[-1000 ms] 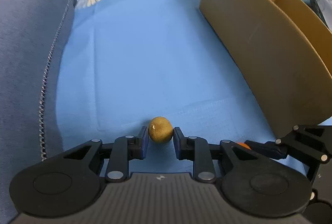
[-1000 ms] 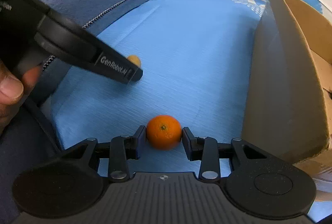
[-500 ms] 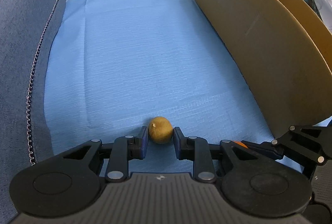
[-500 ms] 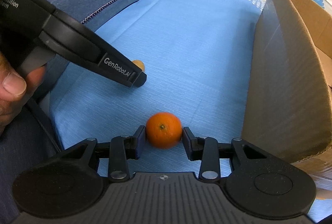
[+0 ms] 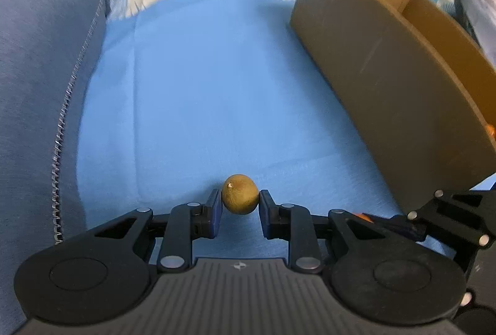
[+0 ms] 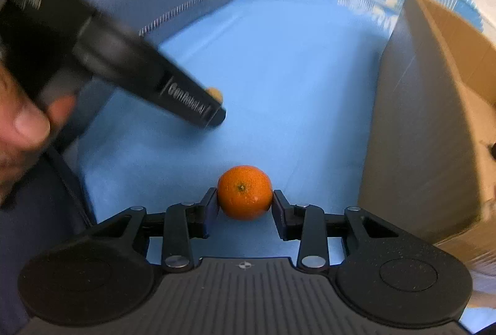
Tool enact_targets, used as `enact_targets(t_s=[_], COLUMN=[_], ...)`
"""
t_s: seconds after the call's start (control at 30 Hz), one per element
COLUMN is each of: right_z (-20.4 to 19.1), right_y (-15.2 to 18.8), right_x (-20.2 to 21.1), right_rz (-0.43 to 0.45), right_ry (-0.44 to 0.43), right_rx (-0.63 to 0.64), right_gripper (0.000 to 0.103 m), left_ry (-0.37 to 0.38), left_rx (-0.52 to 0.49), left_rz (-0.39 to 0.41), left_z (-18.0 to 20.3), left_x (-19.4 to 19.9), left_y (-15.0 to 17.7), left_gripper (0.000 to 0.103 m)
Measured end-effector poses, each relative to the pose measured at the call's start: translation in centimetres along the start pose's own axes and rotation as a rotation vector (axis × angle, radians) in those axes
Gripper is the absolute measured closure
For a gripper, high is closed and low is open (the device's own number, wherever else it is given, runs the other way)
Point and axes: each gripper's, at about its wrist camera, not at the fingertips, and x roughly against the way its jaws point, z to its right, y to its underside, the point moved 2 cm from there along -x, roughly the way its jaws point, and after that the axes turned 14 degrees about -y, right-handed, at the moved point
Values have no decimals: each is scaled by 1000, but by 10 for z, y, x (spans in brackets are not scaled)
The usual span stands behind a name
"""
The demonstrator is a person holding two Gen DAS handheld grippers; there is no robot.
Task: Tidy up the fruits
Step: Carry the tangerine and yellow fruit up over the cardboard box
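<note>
So on my left gripper (image 5: pixel 240 204) the fingers are pinching a small brownish-yellow fruit (image 5: pixel 240 194) right at the tips, over the blue sheet (image 5: pixel 217 105). My right gripper (image 6: pixel 245 204) has its fingers clamped on an orange (image 6: pixel 245 192), one pad on each side. The cardboard box (image 5: pixel 387 93) sits to the right, its near wall just beside both grippers. A blue-grey cushion (image 5: pixel 40 81) with a zipper runs along the left. Right view's pretty blurry.
</note>
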Motion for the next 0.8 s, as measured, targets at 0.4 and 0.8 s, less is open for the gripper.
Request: enact_targets(t_s=[0.4,0.8], right_z=[-3,47], right_y=[-9,-8], right_x=[85,194], right_rz=[335,605], right_ry=[14,80], right_rx=[79,121], right_gripper=[65,65], left_ry=[-6,15], left_rx=[170,116], left_rz=[246,527], left_z=[-23,23], left_x=[72,159], left_y=[-9,-25], left_gripper=[75,75])
